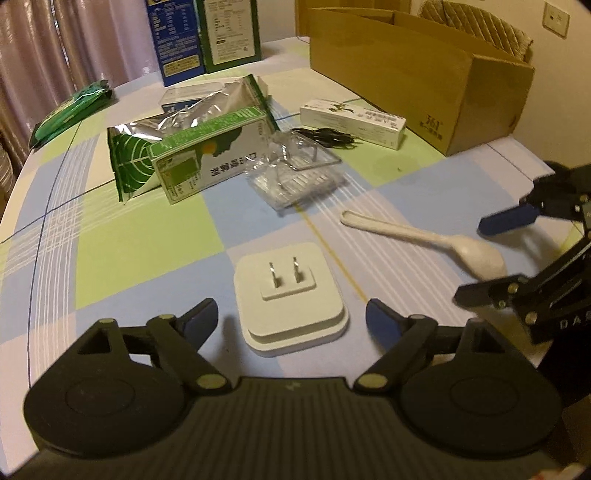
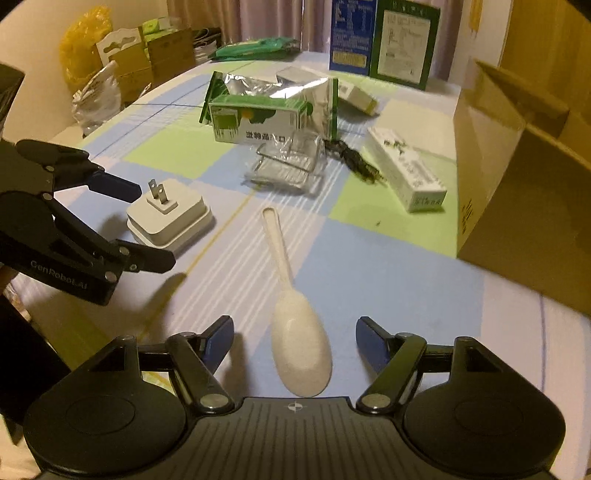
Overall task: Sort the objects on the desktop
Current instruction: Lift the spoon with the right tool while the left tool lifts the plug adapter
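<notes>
The white plug adapter is a square, two-tiered block lying prongs-up on the checked tablecloth, between the spread, released jaws of the left gripper. The white plastic spoon lies bowl-up, its bowl between the released jaws of the right gripper, untouched.

Cardboard box: cut off by the right edge in the right wrist view; inside hidden.
Blue carton and green carton: tops cut off by the upper edge; print too small to read.
Small white box: mostly hidden behind the foil pouch.
Right gripper: only partly in the left wrist view; one blue fingertip blurred.
Spoon: bowl blurred.
</notes>
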